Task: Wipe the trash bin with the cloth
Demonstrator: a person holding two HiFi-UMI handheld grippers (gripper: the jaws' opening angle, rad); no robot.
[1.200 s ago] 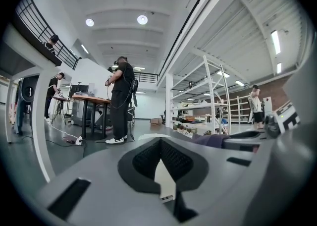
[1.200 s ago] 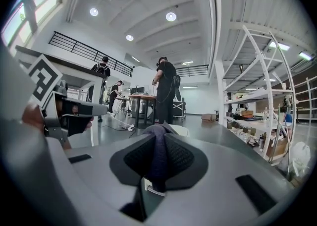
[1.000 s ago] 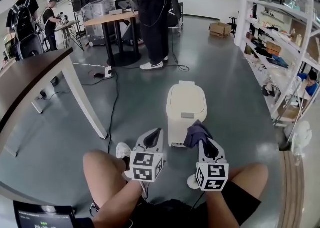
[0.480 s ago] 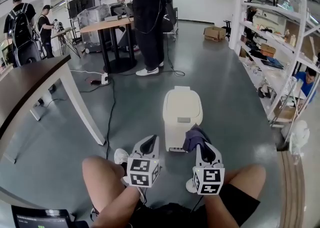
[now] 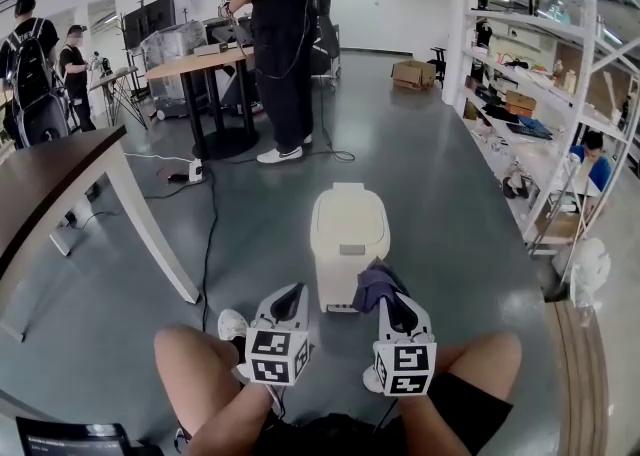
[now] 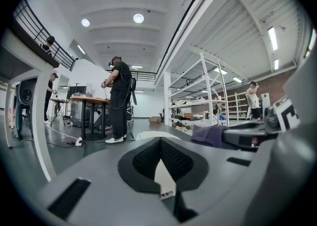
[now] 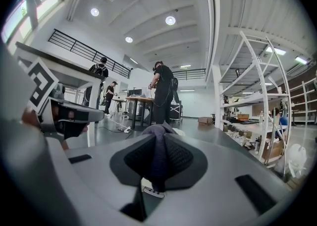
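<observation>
A cream trash bin with a closed lid stands on the grey floor just ahead of my knees. My right gripper is shut on a dark purple cloth, held at the bin's near right corner; whether the cloth touches the bin I cannot tell. In the right gripper view the cloth fills the space between the jaws of the right gripper. My left gripper hovers shut and empty by the bin's near left side. The left gripper shows its pads meeting at the tip, with the bin's pale lid beyond.
A brown-topped table with white legs is at the left, with cables trailing across the floor beside it. A person in black stands behind the bin at another table. White shelving lines the right side. My bare knees are below the grippers.
The head view has shifted, so the bin and both grippers sit slightly lower and further left in the picture. The grippers keep their places beside the bin, cloth still held.
</observation>
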